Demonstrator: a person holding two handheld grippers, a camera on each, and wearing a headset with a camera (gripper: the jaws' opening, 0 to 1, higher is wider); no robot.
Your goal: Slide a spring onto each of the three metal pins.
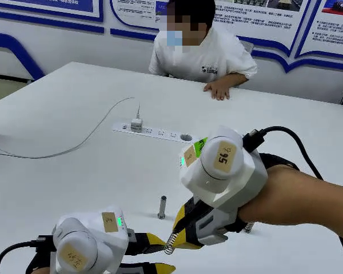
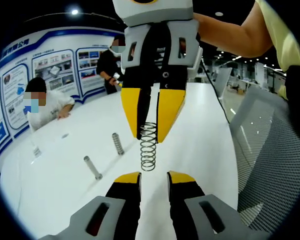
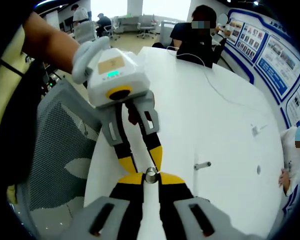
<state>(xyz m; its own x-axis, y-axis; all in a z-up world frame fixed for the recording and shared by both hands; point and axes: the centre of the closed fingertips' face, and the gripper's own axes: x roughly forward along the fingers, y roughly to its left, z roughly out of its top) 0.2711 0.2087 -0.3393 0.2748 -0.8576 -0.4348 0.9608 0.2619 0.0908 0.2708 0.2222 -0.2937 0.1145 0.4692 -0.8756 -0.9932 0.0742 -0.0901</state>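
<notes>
My right gripper [image 1: 180,231] [image 3: 151,179] is shut on the top of a steel coil spring [image 1: 170,244] [image 2: 148,147], which hangs below its yellow jaws. Seen end-on, the spring [image 3: 151,175] sits between those jaws. My left gripper [image 1: 163,255] [image 2: 154,179] is open, its tips just under and either side of the spring's lower end. A bare metal pin [image 1: 162,206] [image 2: 92,167] [image 3: 202,164] stands upright on the white table [image 1: 74,171]. A second pin with a spring on it [image 2: 118,143] [image 1: 248,227] stands beyond, partly hidden by the right gripper in the head view.
A white power strip [image 1: 154,132] with a plugged adapter [image 1: 136,124] and a thin cable lies mid-table. A person sits across the table with a hand [image 1: 219,90] on it. A mesh chair [image 2: 270,150] [image 3: 60,145] stands at the near edge.
</notes>
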